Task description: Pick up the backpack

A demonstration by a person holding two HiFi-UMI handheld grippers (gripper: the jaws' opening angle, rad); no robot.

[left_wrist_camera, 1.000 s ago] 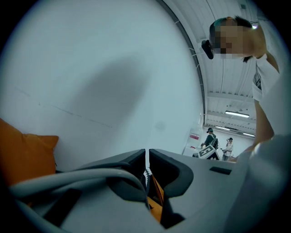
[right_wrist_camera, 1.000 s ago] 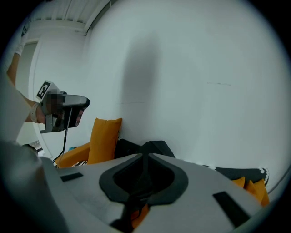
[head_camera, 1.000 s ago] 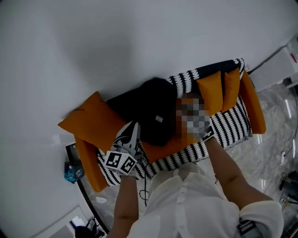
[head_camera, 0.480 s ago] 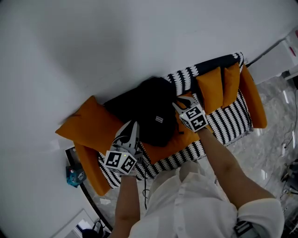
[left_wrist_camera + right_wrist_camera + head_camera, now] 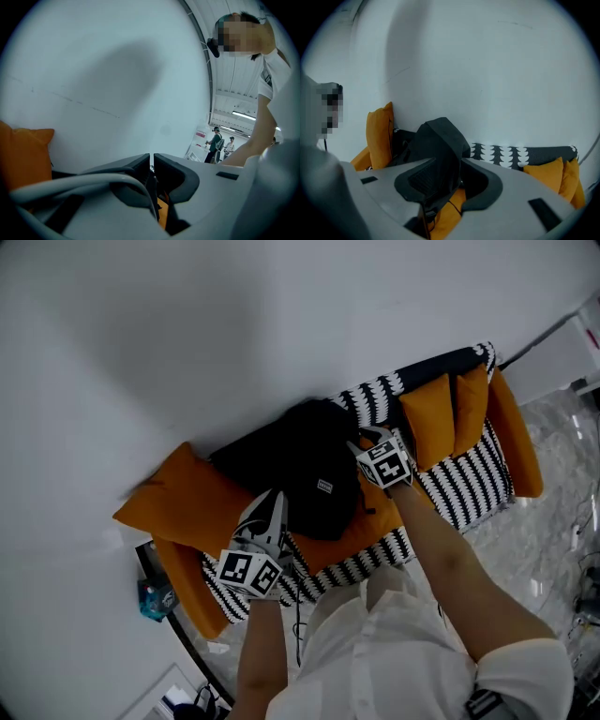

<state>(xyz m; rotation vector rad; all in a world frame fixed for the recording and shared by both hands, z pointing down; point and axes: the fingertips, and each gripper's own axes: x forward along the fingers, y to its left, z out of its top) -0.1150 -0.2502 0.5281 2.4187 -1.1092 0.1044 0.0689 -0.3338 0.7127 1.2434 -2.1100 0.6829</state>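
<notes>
While upright, backpack [image 5: 314, 474] on sofa [image 5: 466, 495].

Head view dim, flat and grey, no glare; one broad soft shadow lies across the wall [image 5: 216, 343] at upper centre, and the backpack [image 5: 314, 470] reads as a near-featureless black mass. Both gripper views are fisheye: black corners, lines bowed toward the edges, the near jaws soft and out of focus along the bottom. Left gripper view: bright strip lights [image 5: 244, 115] at right edge, slightly blown.
</notes>
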